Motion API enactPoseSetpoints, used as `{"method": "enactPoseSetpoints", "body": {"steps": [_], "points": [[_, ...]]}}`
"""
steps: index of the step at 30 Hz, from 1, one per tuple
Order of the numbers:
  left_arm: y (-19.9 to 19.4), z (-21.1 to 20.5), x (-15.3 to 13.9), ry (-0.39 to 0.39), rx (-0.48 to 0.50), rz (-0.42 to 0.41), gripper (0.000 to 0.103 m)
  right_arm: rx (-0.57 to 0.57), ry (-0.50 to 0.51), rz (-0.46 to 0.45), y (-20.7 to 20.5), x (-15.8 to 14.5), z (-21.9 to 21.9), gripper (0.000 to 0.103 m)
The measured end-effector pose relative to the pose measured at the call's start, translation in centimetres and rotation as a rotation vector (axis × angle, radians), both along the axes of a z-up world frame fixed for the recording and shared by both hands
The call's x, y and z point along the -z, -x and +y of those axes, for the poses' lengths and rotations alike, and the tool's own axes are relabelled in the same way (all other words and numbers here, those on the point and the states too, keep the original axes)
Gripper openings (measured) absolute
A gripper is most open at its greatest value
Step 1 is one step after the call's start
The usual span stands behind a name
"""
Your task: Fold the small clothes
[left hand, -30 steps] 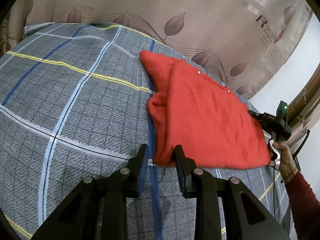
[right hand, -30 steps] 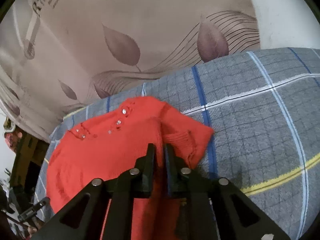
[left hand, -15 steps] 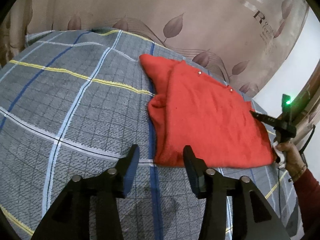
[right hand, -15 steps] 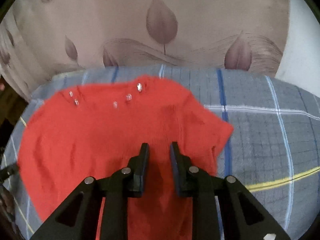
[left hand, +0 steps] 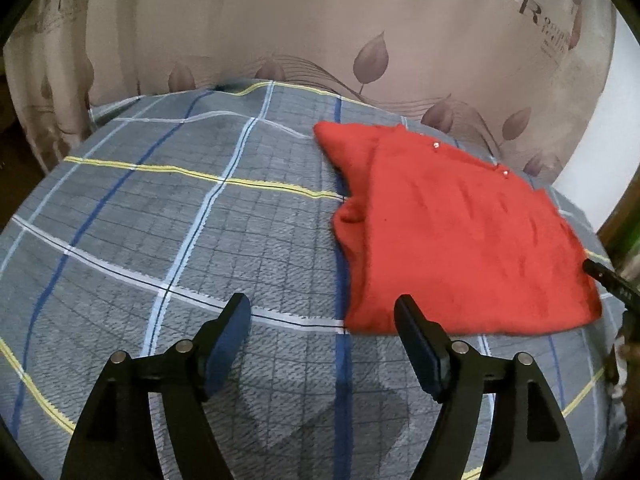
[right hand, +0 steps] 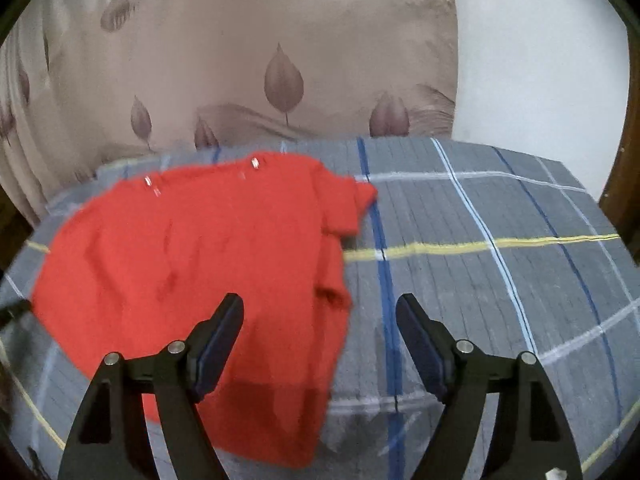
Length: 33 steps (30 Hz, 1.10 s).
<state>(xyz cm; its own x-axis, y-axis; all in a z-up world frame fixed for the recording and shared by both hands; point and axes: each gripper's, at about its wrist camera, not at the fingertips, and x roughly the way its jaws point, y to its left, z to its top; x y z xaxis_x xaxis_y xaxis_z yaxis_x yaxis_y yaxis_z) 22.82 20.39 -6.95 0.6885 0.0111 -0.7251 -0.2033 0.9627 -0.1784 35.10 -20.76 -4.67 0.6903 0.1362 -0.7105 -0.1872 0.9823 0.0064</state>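
A red knitted top (left hand: 452, 232) lies folded flat on the grey checked blanket (left hand: 160, 216), small shiny studs along its far edge. My left gripper (left hand: 322, 316) hovers just short of the top's near left corner, jaws opening, nothing between them. In the right wrist view the same red top (right hand: 200, 264) spreads to the left. My right gripper (right hand: 320, 316) hangs over its right edge, jaws opening wide with the cloth lying beneath them, not pinched. The right gripper's black tip (left hand: 604, 278) shows at the top's right edge in the left wrist view.
A beige curtain with leaf prints (left hand: 360, 40) hangs behind the bed. A white wall (right hand: 540, 60) and a dark wooden frame (right hand: 630, 152) stand at the right. Bare blanket (right hand: 500, 280) stretches to the right of the top.
Both grippers have opened from nearly shut. The right gripper let go of the red top and swung right along it. The left gripper has tilted and let go of the top's corner.
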Motion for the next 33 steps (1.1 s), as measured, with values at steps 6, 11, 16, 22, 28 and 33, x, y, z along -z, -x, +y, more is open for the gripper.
{"method": "enactPoseSetpoints", "body": {"steps": [6,11,16,22,28,33], "points": [[0.3,-0.6,-0.4,-0.069,-0.023,-0.012,0.084,-0.015,0.144,-0.01,0.4,0.8,2.0,0.103],[0.3,-0.7,-0.4,-0.092,-0.032,-0.009,0.086,0.015,0.142,-0.01,0.5,0.7,1.6,0.103],[0.3,-0.7,-0.5,-0.105,-0.044,-0.007,0.087,0.01,0.153,0.009,0.8,0.8,1.8,0.103],[0.3,-0.5,-0.7,-0.084,-0.02,-0.029,0.087,0.039,0.105,-0.031,1.3,0.1,0.9,0.103],[0.0,-0.3,-1.8,-0.062,0.002,-0.105,0.087,0.073,0.073,-0.096,2.1,-0.9,0.0,0.103],[-1.1,-1.4,-2.3,-0.16,0.016,-0.098,0.087,0.048,0.169,-0.13,2.7,-0.9,1.9,0.103]]}}
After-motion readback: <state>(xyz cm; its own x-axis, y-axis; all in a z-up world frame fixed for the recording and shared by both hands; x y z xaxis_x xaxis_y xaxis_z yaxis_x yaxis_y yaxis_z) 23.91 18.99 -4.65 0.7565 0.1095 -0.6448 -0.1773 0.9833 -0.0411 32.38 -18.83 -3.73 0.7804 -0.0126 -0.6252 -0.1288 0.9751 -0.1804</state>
